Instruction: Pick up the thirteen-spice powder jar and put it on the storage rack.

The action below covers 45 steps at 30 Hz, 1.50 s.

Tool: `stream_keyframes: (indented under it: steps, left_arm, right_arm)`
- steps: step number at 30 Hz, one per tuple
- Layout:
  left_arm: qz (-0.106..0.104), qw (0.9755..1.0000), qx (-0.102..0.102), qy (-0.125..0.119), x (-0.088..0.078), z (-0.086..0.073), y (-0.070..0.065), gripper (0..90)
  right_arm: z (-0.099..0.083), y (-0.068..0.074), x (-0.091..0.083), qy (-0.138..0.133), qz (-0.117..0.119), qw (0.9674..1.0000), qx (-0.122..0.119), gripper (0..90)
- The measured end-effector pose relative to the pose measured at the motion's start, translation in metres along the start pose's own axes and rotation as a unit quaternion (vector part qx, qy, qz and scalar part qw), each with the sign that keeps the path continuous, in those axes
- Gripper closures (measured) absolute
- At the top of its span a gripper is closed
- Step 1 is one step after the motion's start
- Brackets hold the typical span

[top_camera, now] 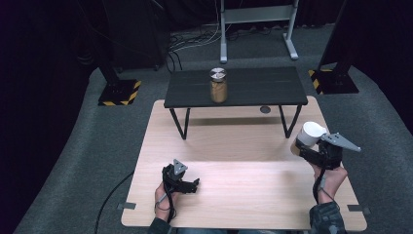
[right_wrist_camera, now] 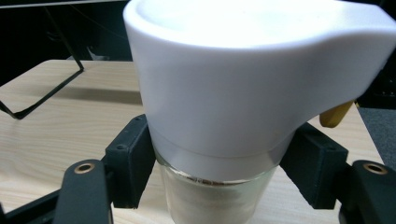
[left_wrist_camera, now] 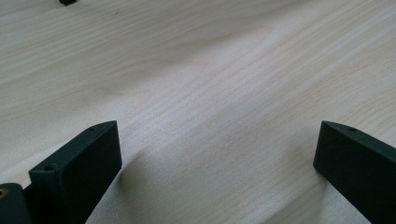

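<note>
My right gripper (top_camera: 311, 151) is shut on a glass jar with a wide white lid (top_camera: 308, 135), lifted above the wooden table (top_camera: 234, 185) near its right edge. In the right gripper view the white-lidded jar (right_wrist_camera: 243, 98) sits between the two black jaws, which press on the glass just under the lid; pale contents show inside. My left gripper (top_camera: 194, 185) rests low over the table's front left, open with nothing between its jaws. In the left gripper view its fingers (left_wrist_camera: 79, 168) stand wide apart over bare wood. A second jar with a metal lid (top_camera: 218, 85) stands on the small black table (top_camera: 272, 90).
The black table stands on thin legs (top_camera: 181, 124) across the far half of the wooden table. A small dark disc (top_camera: 265, 109) lies beneath it. Grey carpet, black stands with yellow-striped bases (top_camera: 119, 92) and a metal frame (top_camera: 258, 29) surround the tables.
</note>
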<state>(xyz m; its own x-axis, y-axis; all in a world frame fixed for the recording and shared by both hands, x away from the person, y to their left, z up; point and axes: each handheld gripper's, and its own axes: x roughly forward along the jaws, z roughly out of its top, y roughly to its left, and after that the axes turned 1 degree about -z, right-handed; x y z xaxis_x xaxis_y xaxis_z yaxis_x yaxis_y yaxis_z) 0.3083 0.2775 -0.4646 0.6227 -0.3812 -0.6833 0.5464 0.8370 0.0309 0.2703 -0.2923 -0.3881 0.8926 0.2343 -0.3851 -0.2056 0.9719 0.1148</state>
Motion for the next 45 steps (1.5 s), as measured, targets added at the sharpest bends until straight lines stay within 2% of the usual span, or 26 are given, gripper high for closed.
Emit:
stream_keyframes:
  steps: [24,34,45]
  left_arm:
    - [-0.002,1.0,-0.001,0.0,0.0,0.0,0.001,0.5]
    - [-0.002,1.0,0.0,0.0,0.0,0.0,0.001,0.5]
    - [-0.003,1.0,0.001,0.0,0.0,0.0,0.001,0.6]
  right_arm:
    - [0.04,0.012,-0.004,-0.024,0.032,0.9987,-0.032,29.9]
    - [0.062,0.021,0.0,-0.029,0.044,0.997,-0.056,29.8]
    - [0.079,0.028,0.002,-0.028,0.056,0.9958,-0.067,29.8]
